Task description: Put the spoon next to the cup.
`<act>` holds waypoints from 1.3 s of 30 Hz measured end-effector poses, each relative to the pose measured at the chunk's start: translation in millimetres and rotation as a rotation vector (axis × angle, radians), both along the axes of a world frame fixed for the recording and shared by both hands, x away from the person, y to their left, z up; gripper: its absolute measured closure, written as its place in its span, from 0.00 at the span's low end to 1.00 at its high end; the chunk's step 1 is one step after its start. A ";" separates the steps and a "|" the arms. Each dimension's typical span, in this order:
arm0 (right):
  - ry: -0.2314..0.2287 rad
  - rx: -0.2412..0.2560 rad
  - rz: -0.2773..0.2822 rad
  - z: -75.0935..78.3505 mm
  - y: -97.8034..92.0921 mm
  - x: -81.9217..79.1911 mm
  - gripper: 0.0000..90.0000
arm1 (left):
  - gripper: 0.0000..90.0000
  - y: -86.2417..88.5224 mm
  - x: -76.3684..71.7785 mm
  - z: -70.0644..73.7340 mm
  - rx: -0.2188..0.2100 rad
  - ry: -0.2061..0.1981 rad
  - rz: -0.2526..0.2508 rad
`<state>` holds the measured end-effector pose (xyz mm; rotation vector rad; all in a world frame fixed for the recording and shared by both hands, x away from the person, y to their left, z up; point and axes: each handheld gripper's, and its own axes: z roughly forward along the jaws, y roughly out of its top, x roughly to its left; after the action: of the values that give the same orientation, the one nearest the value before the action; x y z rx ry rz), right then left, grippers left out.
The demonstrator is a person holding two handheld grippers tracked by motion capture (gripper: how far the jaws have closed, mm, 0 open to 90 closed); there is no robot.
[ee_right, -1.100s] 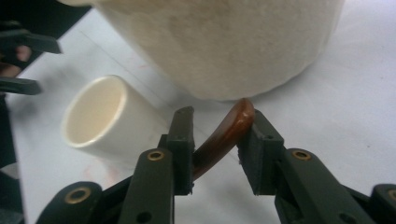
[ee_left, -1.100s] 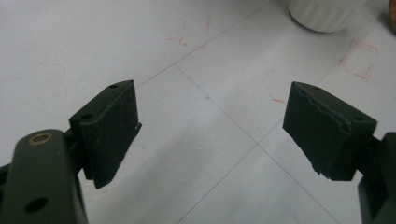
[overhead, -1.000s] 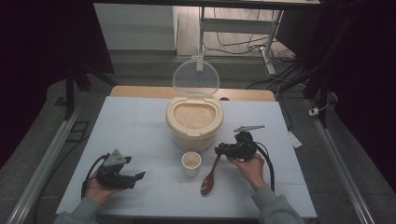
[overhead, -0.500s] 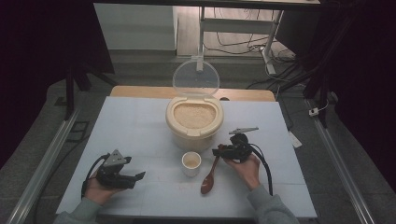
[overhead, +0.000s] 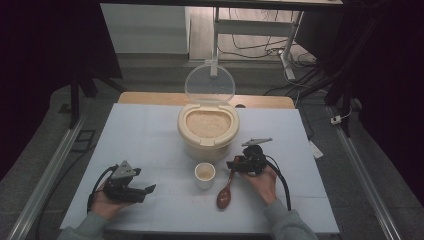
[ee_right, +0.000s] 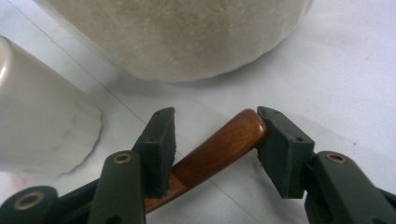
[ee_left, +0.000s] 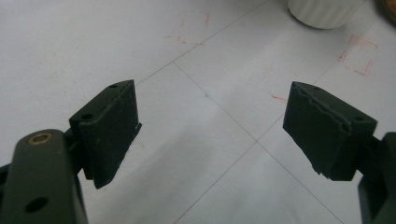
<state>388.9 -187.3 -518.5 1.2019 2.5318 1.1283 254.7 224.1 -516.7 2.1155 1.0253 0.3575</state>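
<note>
A brown wooden spoon (overhead: 226, 192) lies on the white table, bowl toward me, handle pointing up to my right gripper (overhead: 236, 164). In the right gripper view the handle end (ee_right: 219, 144) sits between the jaws of the right gripper (ee_right: 215, 116), which stand partly apart; the handle slants under the left jaw and its tip touches the right one. A small white cup (overhead: 204, 175) stands just left of the spoon, also seen as the cup (ee_right: 42, 107). My left gripper (overhead: 145, 192) rests open at the front left, nothing between the jaws of the left gripper (ee_left: 210, 107).
A cream rice container (overhead: 207, 145) full of rice stands behind the cup, its clear lid (overhead: 210, 82) tipped up at the back; the container wall (ee_right: 177, 32) is close ahead of the right jaws. The cup's base (ee_left: 324, 9) shows beyond the left jaws.
My right gripper has come down and slightly left with the spoon, which now lies on the table. Its jaws stand apart around the handle. The left gripper has not moved.
</note>
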 end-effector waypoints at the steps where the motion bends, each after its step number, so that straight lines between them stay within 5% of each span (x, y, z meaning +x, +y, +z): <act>1: -0.005 -0.015 0.000 0.3 0.3 0.0 0.51 | 0.20 -0.1 -0.2 0.2 0.000 -0.001 -0.001; 10: -0.074 0.051 -0.033 9.6 -13.1 -2.4 0.43 | 0.20 0.3 -1.1 0.8 -0.004 -0.005 0.001; 22: -0.174 0.034 0.074 23.8 -46.6 -42.9 0.46 | 0.20 0.1 -1.7 1.0 -0.007 -0.003 -0.002; 31: -0.190 0.055 0.080 25.6 -83.9 -71.8 0.46 | 0.20 0.7 -1.5 1.0 -0.013 -0.001 -0.001; 39: -0.199 0.040 0.070 21.0 -104.0 -78.2 0.46 | 0.20 -0.7 -1.7 0.7 -0.007 0.001 -0.006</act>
<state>310.7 -291.3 -497.5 0.9628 2.4288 1.2514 253.1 223.4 -516.0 2.1119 1.0185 0.3493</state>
